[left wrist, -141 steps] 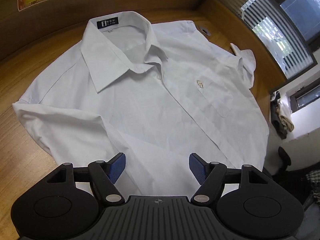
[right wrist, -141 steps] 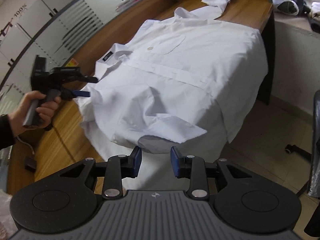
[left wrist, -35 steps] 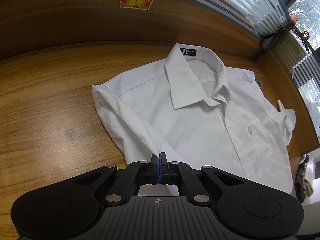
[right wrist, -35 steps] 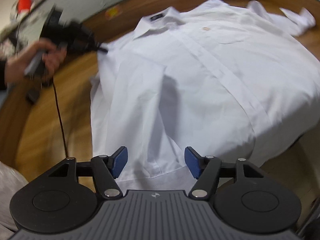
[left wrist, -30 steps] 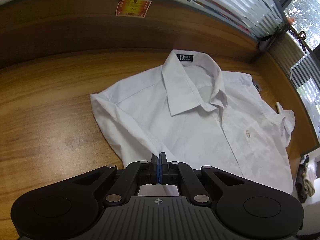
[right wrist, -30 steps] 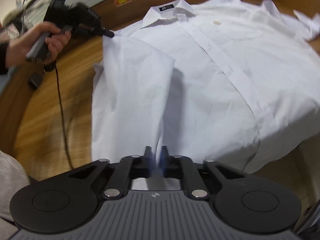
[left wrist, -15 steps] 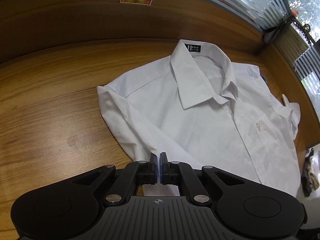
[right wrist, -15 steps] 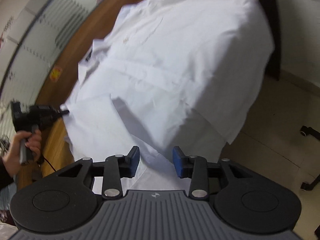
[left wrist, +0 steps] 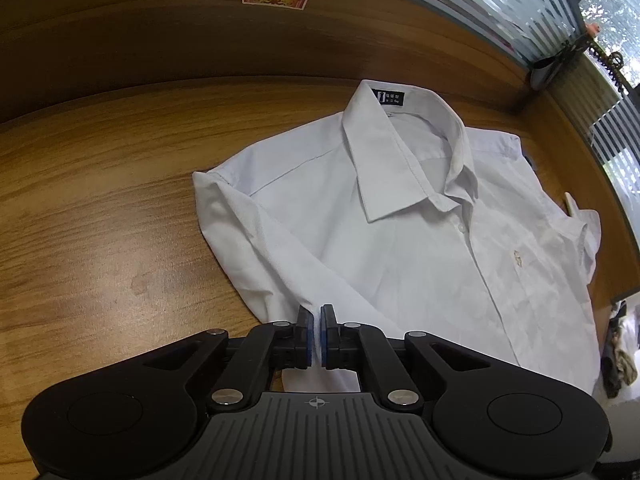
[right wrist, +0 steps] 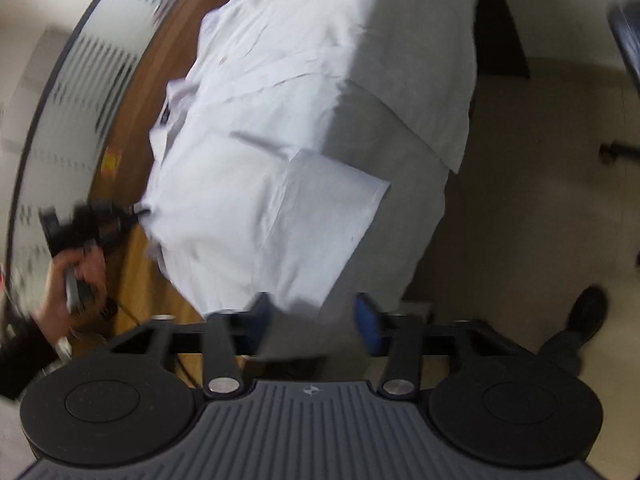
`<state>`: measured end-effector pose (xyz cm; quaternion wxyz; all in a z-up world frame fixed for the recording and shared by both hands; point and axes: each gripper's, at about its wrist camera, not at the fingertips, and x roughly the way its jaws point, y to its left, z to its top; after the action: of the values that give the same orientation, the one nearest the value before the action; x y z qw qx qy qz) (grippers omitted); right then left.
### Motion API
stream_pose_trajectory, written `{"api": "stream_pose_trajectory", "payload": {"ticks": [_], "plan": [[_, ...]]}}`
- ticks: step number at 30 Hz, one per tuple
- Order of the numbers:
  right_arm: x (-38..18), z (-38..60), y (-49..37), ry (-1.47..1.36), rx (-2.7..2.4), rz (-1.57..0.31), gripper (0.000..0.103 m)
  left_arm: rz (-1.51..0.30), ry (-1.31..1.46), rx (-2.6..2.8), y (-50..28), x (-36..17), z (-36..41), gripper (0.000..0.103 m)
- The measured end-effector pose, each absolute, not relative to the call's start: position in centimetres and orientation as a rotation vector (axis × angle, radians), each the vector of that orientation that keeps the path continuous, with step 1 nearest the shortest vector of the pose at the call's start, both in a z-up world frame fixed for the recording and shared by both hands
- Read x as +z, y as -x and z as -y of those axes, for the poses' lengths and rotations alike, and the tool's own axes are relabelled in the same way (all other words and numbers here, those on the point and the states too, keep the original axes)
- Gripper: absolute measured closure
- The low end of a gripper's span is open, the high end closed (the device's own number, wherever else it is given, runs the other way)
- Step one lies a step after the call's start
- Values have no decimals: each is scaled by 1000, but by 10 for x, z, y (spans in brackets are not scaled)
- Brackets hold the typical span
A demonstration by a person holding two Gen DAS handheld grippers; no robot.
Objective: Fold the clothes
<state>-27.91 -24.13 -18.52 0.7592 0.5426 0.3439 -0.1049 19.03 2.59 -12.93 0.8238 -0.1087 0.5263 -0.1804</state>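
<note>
Left of the left claw [left wrist: 316, 334] there is only bare wooden counter [left wrist: 100, 200]. The claw itself is drawn nearly together, its two blue pads pinching a thin edge of the white shirt [left wrist: 420, 248], seemingly where the near sleeve [left wrist: 256, 248] has been laid inward over the chest. Ahead of it and to its right the shirt lies face up and buttoned, collar [left wrist: 400, 148] pointing away toward the counter's back wall, a small emblem on the chest further right, and the far sleeve [left wrist: 584, 232] bunched loosely at the shirt's right-hand edge.

In the right wrist view, the person's hand [right wrist: 80, 276] with the left claw sits far to the left, at the shirt's edge. The right claw [right wrist: 312, 320] stands wide apart, holding nothing; the picture is blurred. Just ahead of it the lower part of the shirt hangs over the counter's front edge, with a flap of cloth [right wrist: 320, 208] lying doubled over the front panel. To its right is floor [right wrist: 540, 200].

As a judgement, folding is partly along: one side looks turned in, while the far sleeve, that side of the body and the hanging hem are unfolded. Those, plus doubling the length, remain.
</note>
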Motion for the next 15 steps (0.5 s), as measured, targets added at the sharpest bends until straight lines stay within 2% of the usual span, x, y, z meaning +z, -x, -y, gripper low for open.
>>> {"api": "stream_pose_trajectory", "payload": {"ticks": [1,2,9,15], "plan": [[-183,242,281,-1195,-225,-738,85,-1117,229,-384,-191,-129,-26,98],[-182,243,283,-1208,-221,-727,96,-1116,228,-385,-191,-128,-26,98],[-155,242,297,-1267,-180,-655,101,-1108,241,-391,-193,-126,-33,98],[-146,231,292,-1230,-159,-723,101,-1107,246,-390,-195,-129,-34,98]]}}
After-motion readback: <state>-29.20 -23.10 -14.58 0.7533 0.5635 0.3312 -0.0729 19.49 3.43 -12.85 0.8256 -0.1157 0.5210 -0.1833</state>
